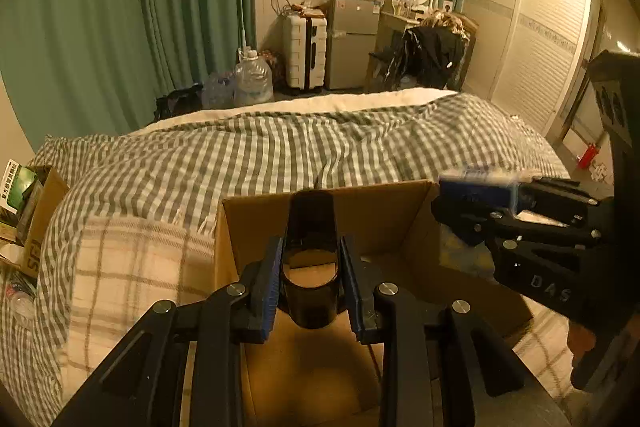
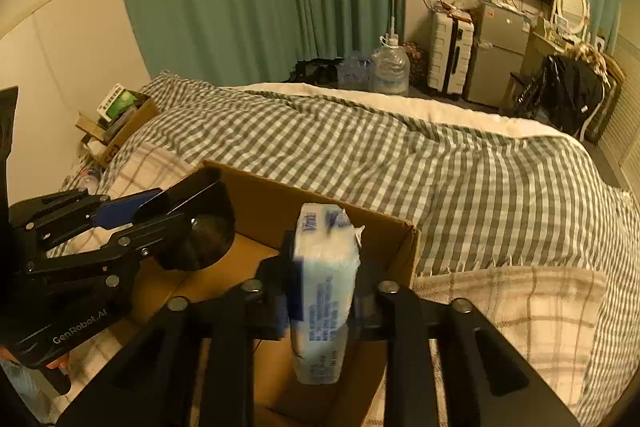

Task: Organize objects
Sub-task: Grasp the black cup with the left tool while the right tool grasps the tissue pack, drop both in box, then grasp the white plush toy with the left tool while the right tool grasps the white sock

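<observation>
- My left claw is closed on a black cup, held over the open cardboard box on the bed.
- My right claw squeezes a tissue pack above that box.
- Judgement: cup stiff, smooth, likely slippery; pack soft and light, best gripped mid-body.

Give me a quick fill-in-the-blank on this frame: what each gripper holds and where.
1. The left gripper is shut on a black ____.
2. The right gripper grips a pack of ____.
3. Both grippers hover over an open cardboard ____.
4. The box sits on a bed with a ____ blanket.

Missing words: cup; tissues; box; checked
</observation>
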A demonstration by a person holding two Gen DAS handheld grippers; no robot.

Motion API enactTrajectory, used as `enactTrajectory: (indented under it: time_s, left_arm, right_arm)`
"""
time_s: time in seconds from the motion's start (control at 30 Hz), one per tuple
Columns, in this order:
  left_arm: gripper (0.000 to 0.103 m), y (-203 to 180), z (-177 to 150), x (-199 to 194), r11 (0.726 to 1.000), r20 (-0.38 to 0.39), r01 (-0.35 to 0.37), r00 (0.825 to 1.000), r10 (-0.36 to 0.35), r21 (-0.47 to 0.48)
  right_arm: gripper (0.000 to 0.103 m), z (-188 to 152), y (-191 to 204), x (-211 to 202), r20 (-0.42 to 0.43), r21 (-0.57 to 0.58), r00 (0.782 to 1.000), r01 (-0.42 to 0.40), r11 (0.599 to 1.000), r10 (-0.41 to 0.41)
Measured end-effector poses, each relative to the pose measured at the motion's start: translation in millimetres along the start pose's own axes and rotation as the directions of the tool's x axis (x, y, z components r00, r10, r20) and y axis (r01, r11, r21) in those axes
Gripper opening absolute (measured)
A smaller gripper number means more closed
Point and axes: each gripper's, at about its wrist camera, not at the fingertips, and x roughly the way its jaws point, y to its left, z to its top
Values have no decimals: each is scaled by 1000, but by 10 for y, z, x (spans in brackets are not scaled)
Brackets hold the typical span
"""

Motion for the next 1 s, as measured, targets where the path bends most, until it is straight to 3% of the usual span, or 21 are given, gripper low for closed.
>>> enactTrajectory:
  time_s: [0.03, 0.07, 0.1, 0.13, 0.17, 0.27, 0.33, 0.4, 0.6, 0.77, 1.0]
  left_arm:
    - [33, 8, 10, -2, 1000, 3, 0, 1000, 0, 0]
    - [43, 11, 26, -35, 1000, 11, -2, 1000, 2, -3]
    - [61, 22, 19, -74, 1000, 20, -4, 1000, 4, -7]
    - [68, 13, 23, -146, 1000, 36, -10, 999, 11, -14]
    - [73, 9, 26, -219, 1000, 52, -13, 999, 14, -18]
    - [74, -25, 61, -487, 1000, 73, -20, 997, 21, -11]
    - [82, -49, 53, -727, 999, 94, -31, 995, 32, -13]
    - [96, -71, 34, -960, 999, 121, -36, 992, 37, -11]
    - [103, -95, -208, -1579, 999, 180, -46, 983, 42, 22]
    - [103, -42, -566, -1918, 997, 186, -72, 980, 70, 5]
    - [103, 21, -1223, -1965, 985, 157, -144, 975, 157, -94]
  right_arm:
    - [55, 6, -12, -22, 13, 10, 1000, 2, 1000, -2]
    - [64, 16, -24, -82, 34, 24, 999, -4, 1000, 3]
    - [64, -13, -46, -149, 49, 30, 999, -11, 999, 9]
    - [64, -2, -67, -249, 68, 39, 998, -22, 999, 19]
    - [64, 10, -82, -345, 80, 43, 997, -23, 999, 20]
    - [68, 38, -35, -748, 122, 30, 992, 14, 999, -18]
    - [70, 36, 7, -1009, 137, 12, 990, 36, 999, -37]
    - [72, 13, 69, -1317, 159, -10, 986, 55, 998, -53]
    - [94, -178, 351, -2077, 234, -71, 967, 119, 990, -99]
    - [101, -541, 620, -2525, 288, -109, 949, 170, 979, -132]
    - [102, -1176, 910, -2318, 201, -138, 975, 122, 983, -92]
